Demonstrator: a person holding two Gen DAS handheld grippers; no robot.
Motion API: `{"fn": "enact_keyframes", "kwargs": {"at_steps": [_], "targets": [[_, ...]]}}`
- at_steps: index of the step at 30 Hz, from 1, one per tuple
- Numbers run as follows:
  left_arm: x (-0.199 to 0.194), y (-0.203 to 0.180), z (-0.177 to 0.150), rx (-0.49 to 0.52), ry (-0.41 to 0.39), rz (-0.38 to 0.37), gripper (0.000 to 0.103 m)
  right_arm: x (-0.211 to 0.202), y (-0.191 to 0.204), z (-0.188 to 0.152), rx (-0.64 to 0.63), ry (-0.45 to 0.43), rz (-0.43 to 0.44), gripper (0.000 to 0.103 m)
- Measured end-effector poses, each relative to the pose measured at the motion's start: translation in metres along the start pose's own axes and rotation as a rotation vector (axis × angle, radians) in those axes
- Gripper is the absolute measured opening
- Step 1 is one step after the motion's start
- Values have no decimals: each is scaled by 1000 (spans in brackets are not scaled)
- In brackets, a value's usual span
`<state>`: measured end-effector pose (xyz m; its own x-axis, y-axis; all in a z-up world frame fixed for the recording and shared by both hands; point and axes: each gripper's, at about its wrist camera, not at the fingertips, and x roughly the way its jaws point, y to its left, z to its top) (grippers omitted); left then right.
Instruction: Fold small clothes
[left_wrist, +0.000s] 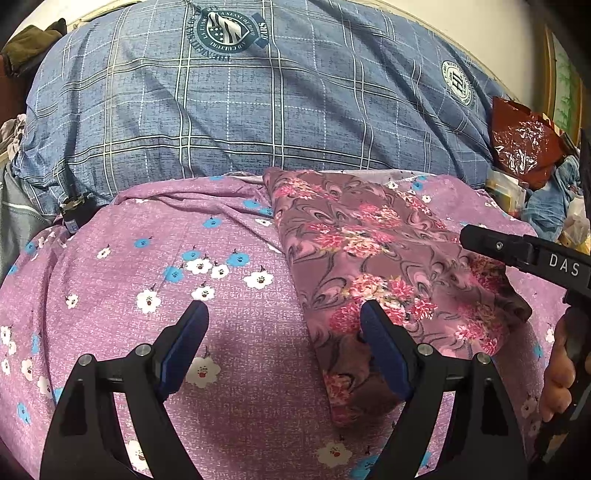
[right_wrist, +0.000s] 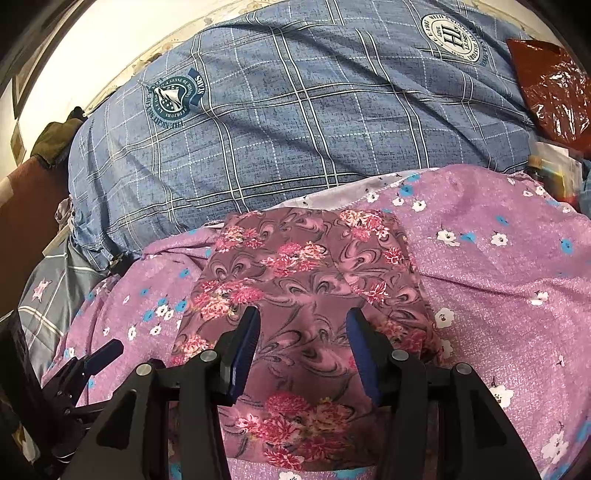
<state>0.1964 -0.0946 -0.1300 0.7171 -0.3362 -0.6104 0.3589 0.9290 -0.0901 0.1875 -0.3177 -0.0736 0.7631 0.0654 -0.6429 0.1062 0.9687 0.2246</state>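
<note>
Right gripper (right_wrist: 301, 317) above folded floral cloth (right_wrist: 310, 280)

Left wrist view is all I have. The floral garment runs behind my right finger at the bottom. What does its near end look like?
Observer: In the right wrist view the floral garment lies as a folded block on the purple sheet, and its near edge shows whole, with sheet below it.
Operator: Is the right gripper shut on it? I only see its side.
Observer: No. The right gripper is open, fingers apart over the garment's middle.
Operator: Anything left of the sheet that I miss?
Observer: Grey cloth with a pink star lies there, under the blue plaid quilt.
</note>
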Motion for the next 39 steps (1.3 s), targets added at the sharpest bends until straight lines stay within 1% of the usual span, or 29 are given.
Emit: {"fn": "enact_keyframes", "kwargs": {"at_steps": [39], "targets": [[1, -10, 2, -2, 12, -20, 85, -1, -4, -2, -8, 3, -10, 51]]}}
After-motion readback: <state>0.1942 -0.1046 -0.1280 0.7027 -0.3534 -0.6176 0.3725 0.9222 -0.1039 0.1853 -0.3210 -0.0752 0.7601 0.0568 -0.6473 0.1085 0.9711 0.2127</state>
